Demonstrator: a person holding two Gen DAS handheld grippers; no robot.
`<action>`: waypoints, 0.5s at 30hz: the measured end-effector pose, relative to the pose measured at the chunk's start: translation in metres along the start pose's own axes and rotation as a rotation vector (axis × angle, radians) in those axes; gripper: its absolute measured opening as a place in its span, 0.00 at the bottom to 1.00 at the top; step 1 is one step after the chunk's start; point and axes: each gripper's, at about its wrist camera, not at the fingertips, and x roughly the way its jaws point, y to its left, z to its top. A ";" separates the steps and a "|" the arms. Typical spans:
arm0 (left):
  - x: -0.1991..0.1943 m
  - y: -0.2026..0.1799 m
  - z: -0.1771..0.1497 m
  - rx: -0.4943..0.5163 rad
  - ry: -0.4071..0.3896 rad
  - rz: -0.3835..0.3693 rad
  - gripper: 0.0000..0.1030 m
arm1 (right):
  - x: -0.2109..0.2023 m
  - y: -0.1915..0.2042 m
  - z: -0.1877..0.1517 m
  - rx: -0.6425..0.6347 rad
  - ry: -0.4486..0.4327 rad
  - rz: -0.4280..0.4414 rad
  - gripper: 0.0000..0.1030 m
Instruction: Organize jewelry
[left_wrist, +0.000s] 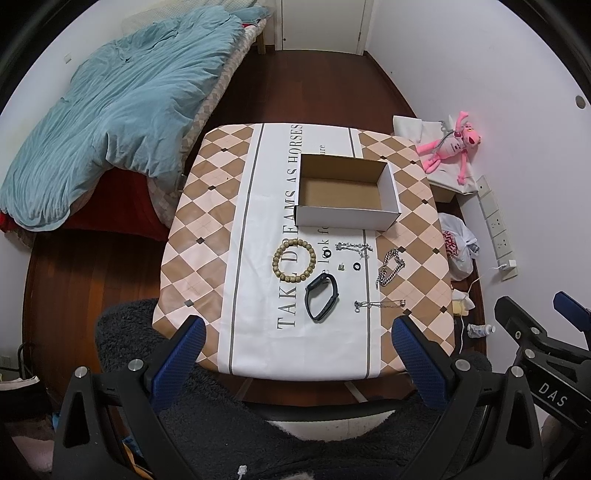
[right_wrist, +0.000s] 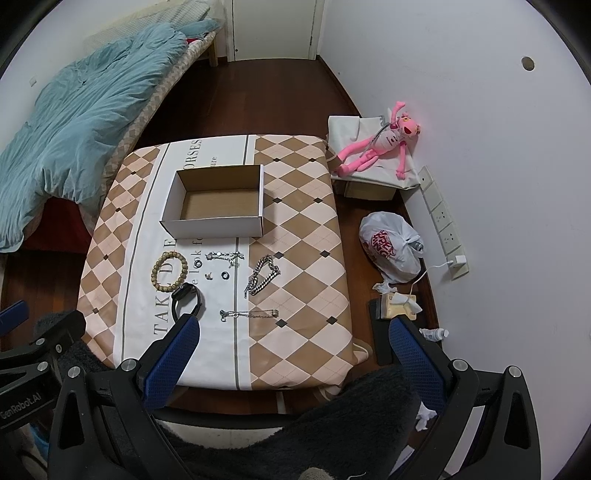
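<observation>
A small bedroom: a bed (left_wrist: 122, 122) with a rumpled blue duvet at 10 o'clock, dark wood floor, a white door at 12, and against the right wall a pink plush (right_wrist: 380, 149) on a white bag, with a knotted plastic bag (right_wrist: 393, 249) below it. In the middle stands a table (left_wrist: 207, 206) under a tan-and-cream diamond cloth with a white lettered band. On it an open box (left_wrist: 347, 192) sits toward 12, and its floor looks bare, so by my reading nothing has been sorted yet. All the jewelry lies loose just below the box: a bead bracelet (left_wrist: 294, 260) at the left, a black band (left_wrist: 322, 298) touching or nearly touching it at 5 o'clock, a thin chain (left_wrist: 352, 248), two small rings (left_wrist: 357, 266) and a tiny stud between them, a heavy chain (left_wrist: 391, 267) at 3, and another thin chain (left_wrist: 378, 305) nearest the table's front edge. The left gripper (left_wrist: 299, 352) and right gripper (right_wrist: 291, 350) both hover over that edge, jaws spread wide, holding nothing.
</observation>
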 end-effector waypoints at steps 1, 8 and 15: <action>0.000 0.000 0.000 -0.001 -0.001 0.000 1.00 | 0.000 0.000 0.000 -0.001 0.000 0.001 1.00; -0.001 0.001 0.000 0.000 -0.003 -0.001 1.00 | 0.000 0.000 0.000 0.001 0.001 0.002 1.00; -0.003 -0.002 0.005 0.001 -0.005 0.000 1.00 | -0.002 0.000 0.000 0.000 0.000 0.002 1.00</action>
